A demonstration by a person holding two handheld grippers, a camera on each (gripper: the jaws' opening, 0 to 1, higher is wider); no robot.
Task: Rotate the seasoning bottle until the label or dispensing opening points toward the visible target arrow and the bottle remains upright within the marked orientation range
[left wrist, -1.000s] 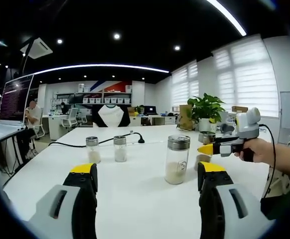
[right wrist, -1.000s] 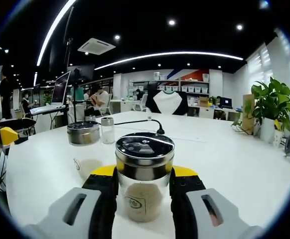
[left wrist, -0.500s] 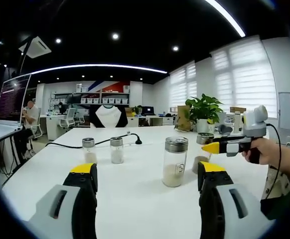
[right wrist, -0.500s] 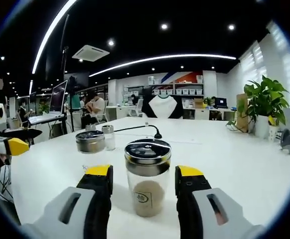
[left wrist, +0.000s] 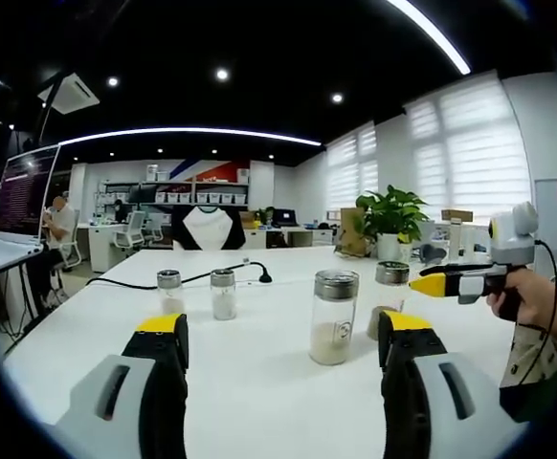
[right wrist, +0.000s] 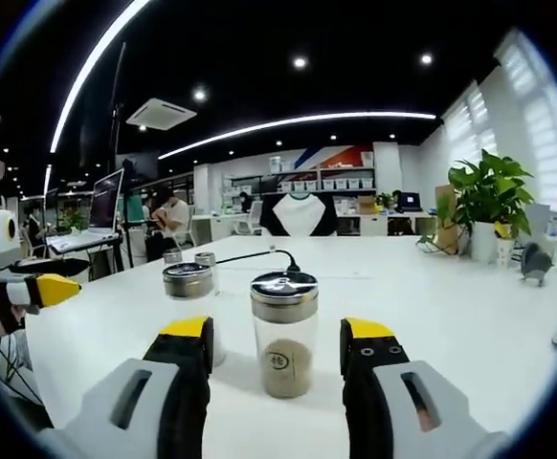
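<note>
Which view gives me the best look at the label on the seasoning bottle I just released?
The right gripper view: the seasoning bottle stands upright, centred ahead of the open right gripper, its round label facing the camera. In the left gripper view it sits farther off, partly hidden behind another jar.

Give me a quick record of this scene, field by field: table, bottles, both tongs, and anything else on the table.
table: white, large, in an office
bottle: glass, metal lid, pale powder inside, upright, label facing the right tongs' camera
other bottles: one beside it; two small ones farther back
right tongs: open, apart from the bottle, a jaw on either side
left tongs: open, holding nothing
cable: black, across the far table
target arrow: cannot tell
</note>
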